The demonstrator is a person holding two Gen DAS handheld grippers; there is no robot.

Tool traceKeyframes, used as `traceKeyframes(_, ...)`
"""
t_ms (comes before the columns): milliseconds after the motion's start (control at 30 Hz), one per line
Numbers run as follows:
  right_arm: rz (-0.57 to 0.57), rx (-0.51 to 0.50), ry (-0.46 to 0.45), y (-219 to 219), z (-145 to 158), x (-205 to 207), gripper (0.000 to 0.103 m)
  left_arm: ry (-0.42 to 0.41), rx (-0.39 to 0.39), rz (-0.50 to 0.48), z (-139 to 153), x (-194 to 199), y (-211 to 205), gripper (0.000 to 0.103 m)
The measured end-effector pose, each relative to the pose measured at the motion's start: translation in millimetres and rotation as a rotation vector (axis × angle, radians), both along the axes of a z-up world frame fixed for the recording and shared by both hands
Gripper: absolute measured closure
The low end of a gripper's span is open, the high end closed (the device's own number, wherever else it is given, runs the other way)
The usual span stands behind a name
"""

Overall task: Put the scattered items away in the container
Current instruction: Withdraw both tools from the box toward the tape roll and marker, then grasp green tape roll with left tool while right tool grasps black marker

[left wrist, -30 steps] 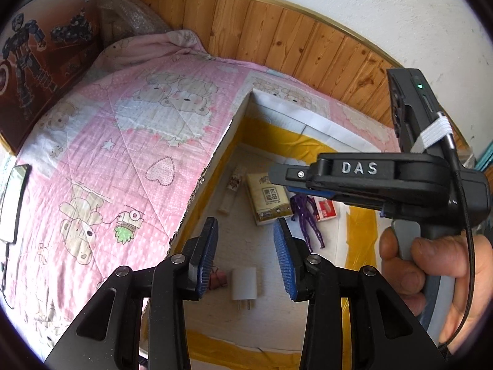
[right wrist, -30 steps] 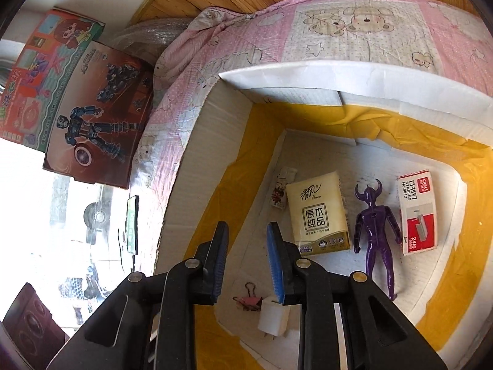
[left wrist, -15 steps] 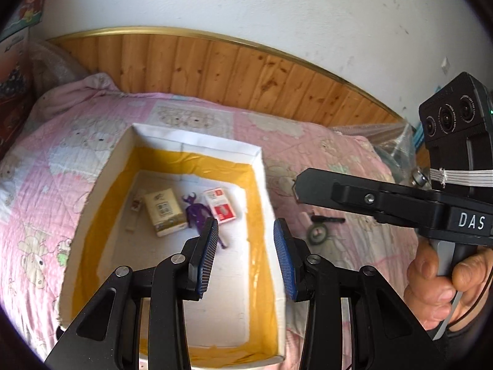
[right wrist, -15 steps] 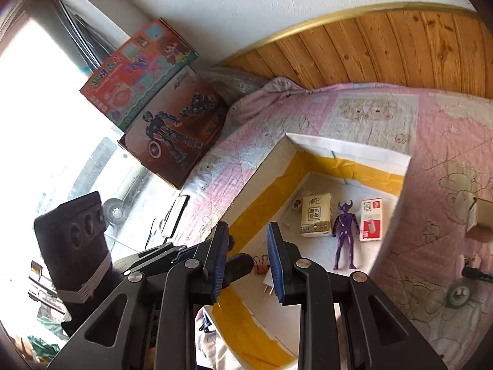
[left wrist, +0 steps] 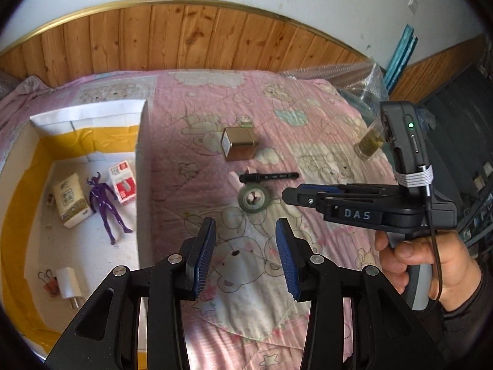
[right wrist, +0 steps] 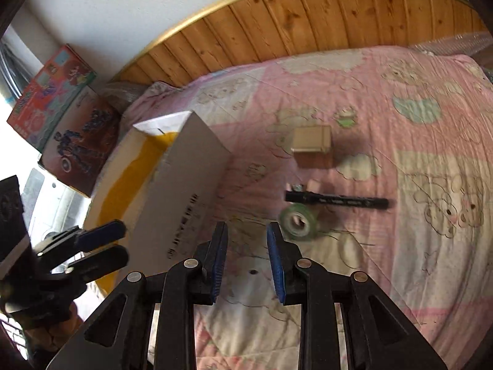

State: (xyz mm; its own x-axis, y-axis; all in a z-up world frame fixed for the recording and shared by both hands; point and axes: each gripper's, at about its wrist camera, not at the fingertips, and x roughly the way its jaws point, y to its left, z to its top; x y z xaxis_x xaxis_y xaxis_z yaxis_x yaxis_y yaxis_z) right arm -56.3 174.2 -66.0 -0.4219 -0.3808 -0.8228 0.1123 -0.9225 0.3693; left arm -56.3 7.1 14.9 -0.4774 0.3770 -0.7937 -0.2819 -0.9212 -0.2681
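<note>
A white cardboard box (left wrist: 143, 141) with yellow tape lining sits on the pink quilt at the left; it also shows in the right wrist view (right wrist: 178, 191). Inside lie a tissue pack (left wrist: 71, 200), a purple figure (left wrist: 106, 208), a red staple box (left wrist: 123, 182), a white charger (left wrist: 69, 282) and a binder clip (left wrist: 49, 280). On the quilt lie a tape roll (left wrist: 254, 199) (right wrist: 298, 222), a black marker (left wrist: 268, 177) (right wrist: 336, 200) and a small brown box (left wrist: 240, 145) (right wrist: 312, 145). My left gripper (left wrist: 245, 259) is open and empty above the quilt. My right gripper (right wrist: 246, 262) is open and empty, just left of the tape roll.
A wooden headboard (left wrist: 191, 37) runs along the back. A glass jar (left wrist: 368, 143) stands at the quilt's right edge by bubble wrap. Toy boxes (right wrist: 61, 123) lean at the left of the bed. A small pink piece (right wrist: 312, 185) lies behind the marker.
Both grippers have swung right, away from over the white box, and now look at the items on the quilt. Both stay open and empty.
</note>
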Motion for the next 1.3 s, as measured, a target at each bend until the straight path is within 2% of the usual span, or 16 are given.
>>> traceKeyframes(67, 0.006, 0.041, -0.043, 6.4, -20.8, -7.6, 0.064, -0.034, -0.012, 0.018, -10.9, -4.6, 6.0, 0.061)
traceKeyframes(167, 0.010, 0.104, -0.060, 12.9, -43.3, -18.5, 0.056, -0.066, -0.015, 0.043, -21.9, -9.9, 10.3, 0.061)
traceKeyframes(367, 0.019, 0.079, -0.044, 20.5, -71.7, -41.3, 0.056, -0.086, -0.003, 0.081, -32.0, -19.5, 6.8, 0.060)
traceKeyframes(500, 0.097, 0.086, -0.021, 5.1, -85.3, -43.5, 0.056, -0.095, -0.023, 0.074, -40.8, -22.6, 2.8, 0.060)
traceKeyframes(533, 0.126, 0.064, -0.038, 1.7, -86.4, -42.8, 0.057, -0.096, -0.027, 0.071, -42.8, -23.2, 1.3, 0.060)
traceKeyframes(600, 0.212, -0.097, -0.127, -1.4, -84.2, -41.4, 0.061, -0.094, -0.019, 0.051, -43.7, -23.1, 0.8, 0.060)
traceKeyframes(633, 0.248, -0.139, -0.148, -1.7, -79.6, -39.9, 0.062, -0.094, -0.013, 0.040, -44.3, -23.4, 1.7, 0.060)
traceKeyframes(767, 0.295, -0.025, -0.096, 7.8, -54.7, -34.2, 0.062, -0.097, -0.010, 0.018, -49.2, -30.0, 8.9, 0.058)
traceKeyframes(900, 0.289, 0.238, 0.028, 18.1, -37.3, -30.5, 0.061, -0.114, -0.047, 0.007, -66.1, -43.4, 20.4, 0.057)
traceKeyframes(967, 0.306, 0.370, 0.080, 17.3, -41.3, -29.3, 0.060, -0.117, -0.064, 0.023, -75.7, -51.4, 23.2, 0.056)
traceKeyframes(1033, 0.326, 0.447, 0.108, 13.5, -51.0, -30.6, 0.055, -0.116, -0.080, 0.038, -84.7, -58.1, 26.4, 0.054)
traceKeyframes(1100, 0.351, 0.480, 0.122, 9.2, -60.5, -31.7, 0.052, -0.117, -0.091, 0.043, -92.7, -63.4, 29.9, 0.054)
traceKeyframes(1233, 0.362, 0.455, 0.103, 6.4, -71.2, -41.4, 0.052, -0.113, -0.140, 0.052, -107.5, -70.9, 34.8, 0.052)
traceKeyframes(1300, 0.354, 0.417, 0.057, 5.1, -74.2, -46.3, 0.059, -0.128, -0.159, 0.059, -115.5, -73.5, 35.0, 0.051)
